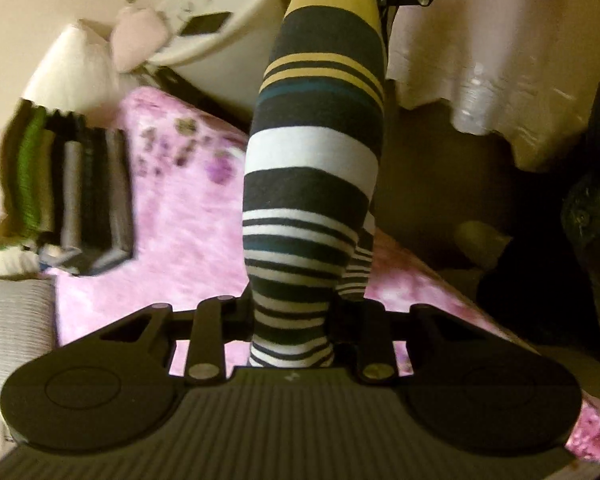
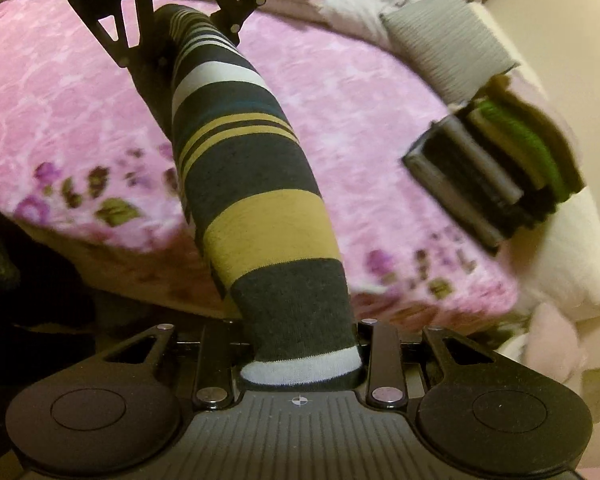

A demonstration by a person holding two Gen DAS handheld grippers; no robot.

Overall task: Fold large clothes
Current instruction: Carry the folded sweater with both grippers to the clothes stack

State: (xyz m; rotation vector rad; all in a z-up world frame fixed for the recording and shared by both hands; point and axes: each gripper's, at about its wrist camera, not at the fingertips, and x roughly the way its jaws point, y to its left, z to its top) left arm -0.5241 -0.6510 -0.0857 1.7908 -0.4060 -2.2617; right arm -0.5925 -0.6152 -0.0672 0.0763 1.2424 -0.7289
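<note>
You've got the striped garment strung between both claws, bunched into a thick rope that hangs above the pink floral blanket. Your left gripper is pinched on 1 end, jaws narrowed onto the white-and-dark stripes, with cloth filling the gap between them. Your right gripper is clamped on the other end, where a white band meets dark grey, jaws just as narrow. From the right wrist view the left gripper sits at the far end of the fabric, top of frame; from the left wrist view the right one sits likewise. Off to the side on the blanket stands a stack of folded clothes, green layers among the greys, blurred. A grey ribbed pillow lies just beyond it.
</note>
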